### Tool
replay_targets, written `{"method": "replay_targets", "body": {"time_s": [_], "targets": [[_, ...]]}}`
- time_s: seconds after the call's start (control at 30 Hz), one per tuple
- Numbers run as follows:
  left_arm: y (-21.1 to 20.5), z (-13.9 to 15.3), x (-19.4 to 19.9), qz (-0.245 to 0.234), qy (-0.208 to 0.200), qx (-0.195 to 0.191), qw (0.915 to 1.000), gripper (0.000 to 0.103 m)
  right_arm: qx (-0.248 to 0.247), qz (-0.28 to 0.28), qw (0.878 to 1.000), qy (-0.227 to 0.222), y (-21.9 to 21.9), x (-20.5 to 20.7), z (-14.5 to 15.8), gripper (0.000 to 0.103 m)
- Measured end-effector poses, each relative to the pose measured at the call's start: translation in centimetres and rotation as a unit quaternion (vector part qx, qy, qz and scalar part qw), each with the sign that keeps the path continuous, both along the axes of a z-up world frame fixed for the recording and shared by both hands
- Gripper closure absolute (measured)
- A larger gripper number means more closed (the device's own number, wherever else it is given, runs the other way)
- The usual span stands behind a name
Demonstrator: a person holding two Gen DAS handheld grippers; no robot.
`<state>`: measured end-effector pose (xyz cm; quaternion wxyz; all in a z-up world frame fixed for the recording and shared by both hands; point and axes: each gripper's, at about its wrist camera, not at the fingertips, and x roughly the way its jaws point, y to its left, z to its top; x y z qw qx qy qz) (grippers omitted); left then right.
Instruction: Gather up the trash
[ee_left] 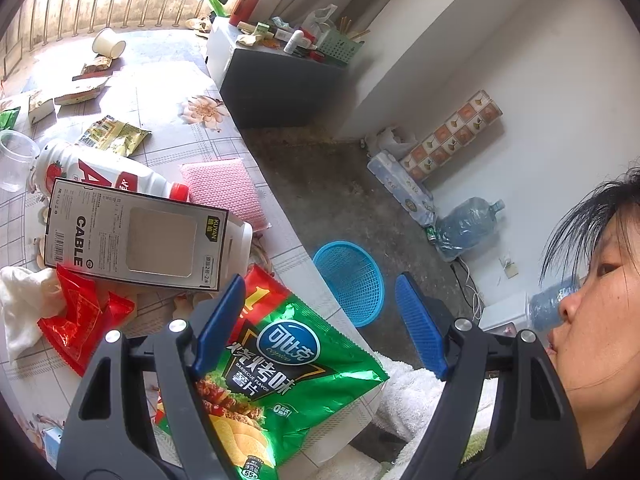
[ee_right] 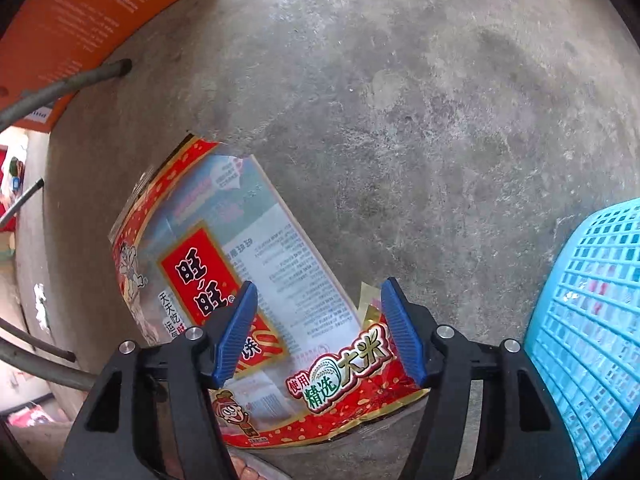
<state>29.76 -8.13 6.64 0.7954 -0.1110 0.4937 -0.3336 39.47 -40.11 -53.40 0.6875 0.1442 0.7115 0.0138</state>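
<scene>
My left gripper (ee_left: 320, 326) is open above a green barbecue chip bag (ee_left: 280, 380) that lies at the table's near edge; the bag sits between and below the jaws. A blue mesh trash basket (ee_left: 352, 280) stands on the floor beyond the table edge. My right gripper (ee_right: 320, 330) is open over a red and white rice cracker bag (ee_right: 248, 288) lying on the concrete floor, with the jaws astride its lower end. The blue basket's wall (ee_right: 592, 320) is just to the right.
The table holds a cable box (ee_left: 132, 236), a white bottle (ee_left: 100, 176), a red wrapper (ee_left: 80, 320), a pink sponge (ee_left: 224, 188), a paper cup (ee_left: 108, 42) and several wrappers. A person's face (ee_left: 592, 312) is close at right. An orange box (ee_right: 80, 20) and chair legs lie left.
</scene>
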Motion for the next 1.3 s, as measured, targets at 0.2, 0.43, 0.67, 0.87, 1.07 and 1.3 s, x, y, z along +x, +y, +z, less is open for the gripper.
{"method": "replay_targets", "body": {"time_s": [0.2, 0.43, 0.67, 0.87, 1.07, 1.3], "targets": [[0.4, -0.7, 0.6, 0.006, 0.008, 0.001, 0.9999, 0.03, 0.01, 0.033, 0.999, 0.008, 1.6, 0.8, -0.6, 0.024], [0.9, -0.8, 0.8, 0.013, 0.01, -0.005, 0.9999, 0.03, -0.116, 0.119, 0.986, 0.005, 5.5, -0.5, 0.1, 0.073], [1.5, -0.3, 0.2, 0.014, 0.003, -0.014, 0.9998, 0.03, -0.138, 0.109, 0.984, 0.01, 8.1, -1.5, 0.0, 0.102], [2.0, 0.2, -0.4, 0.017, -0.005, -0.019, 0.9997, 0.03, -0.122, 0.065, 0.99, -0.009, 8.0, -2.6, 1.3, 0.103], [2.3, 0.0, -0.5, 0.019, -0.003, -0.027, 0.9995, 0.03, -0.047, -0.028, 0.997, -0.045, 5.1, -6.5, 4.6, 0.102], [2.1, -0.6, -0.5, 0.021, 0.005, -0.029, 0.9994, 0.03, 0.108, -0.193, 0.974, -0.046, 2.3, -16.0, 1.6, 0.054]]}}
